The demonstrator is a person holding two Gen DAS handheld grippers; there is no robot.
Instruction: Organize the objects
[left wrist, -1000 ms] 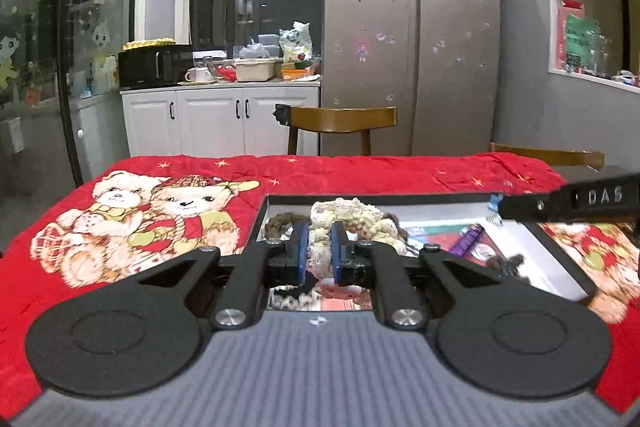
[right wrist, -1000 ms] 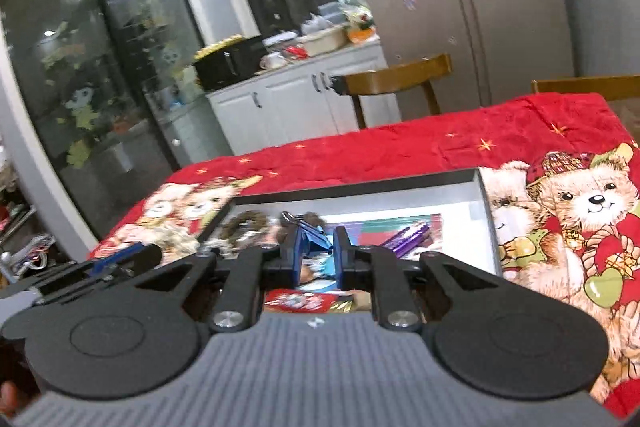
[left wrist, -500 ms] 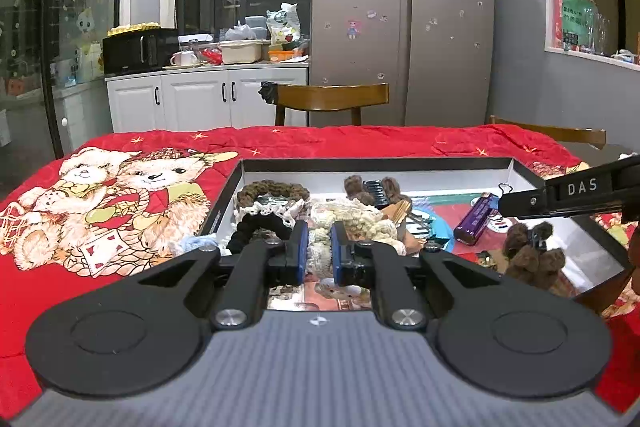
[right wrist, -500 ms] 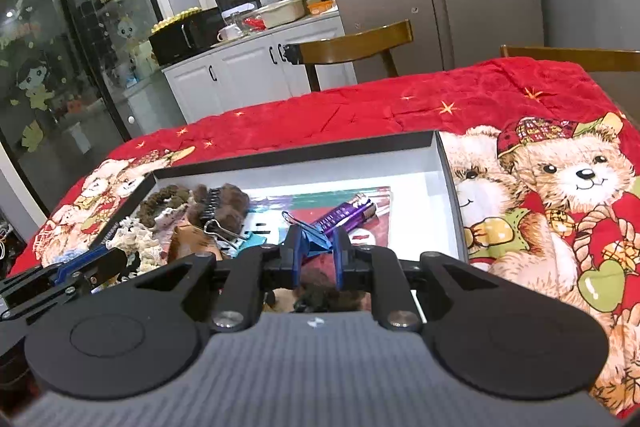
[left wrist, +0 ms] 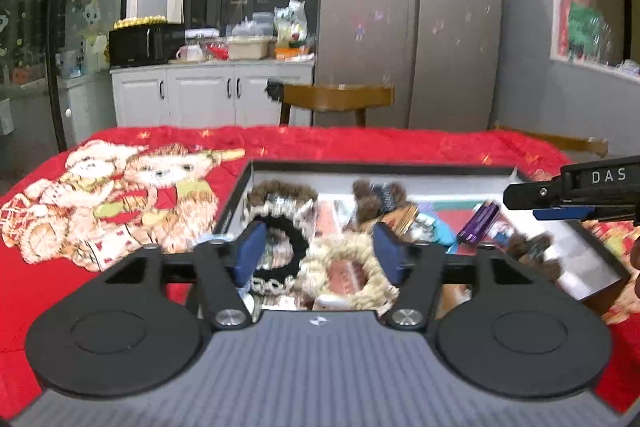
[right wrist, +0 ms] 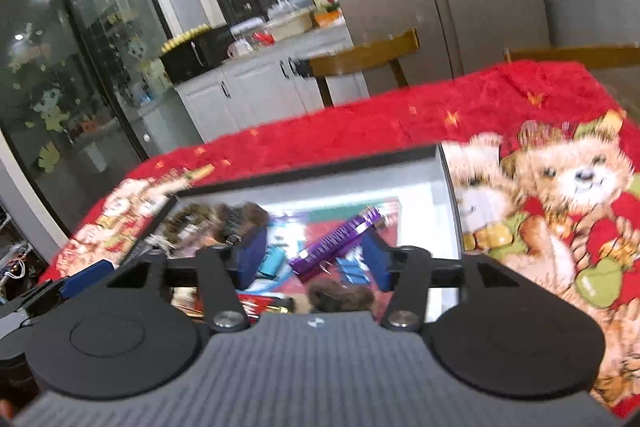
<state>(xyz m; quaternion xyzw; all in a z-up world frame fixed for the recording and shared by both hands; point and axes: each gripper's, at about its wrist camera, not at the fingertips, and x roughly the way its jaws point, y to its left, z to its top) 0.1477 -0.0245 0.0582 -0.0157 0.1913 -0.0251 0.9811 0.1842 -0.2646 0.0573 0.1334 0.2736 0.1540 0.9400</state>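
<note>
A black tray (left wrist: 380, 169) with a white inside holds hair accessories. My left gripper (left wrist: 319, 249) hangs low over its left part, jaws opening wide and pressing on nothing. Below it lie a black scrunchie (left wrist: 280, 255) and a cream scrunchie (left wrist: 354, 277). My right gripper (right wrist: 312, 257) hovers over the tray (right wrist: 320, 171) further right, jaws also opening, nothing gripped. Under it are a purple stick (right wrist: 340, 239), small blue clips (right wrist: 354, 273) and a brown furry clip (right wrist: 340, 297). One of the right gripper's fingers (left wrist: 560, 195) shows at the left view's right edge.
The tray sits on a red blanket (left wrist: 120, 195) printed with teddy bears (right wrist: 568, 195). A wooden chair (left wrist: 336, 99) stands behind the table, another chair back (left wrist: 560, 143) at the right. White cabinets (left wrist: 200, 91) and a steel fridge (left wrist: 412, 19) lie beyond.
Both grippers went from shut to wide open and sank a little toward the tray. The cream scrunchie that was at the left fingertips now lies in the tray.
</note>
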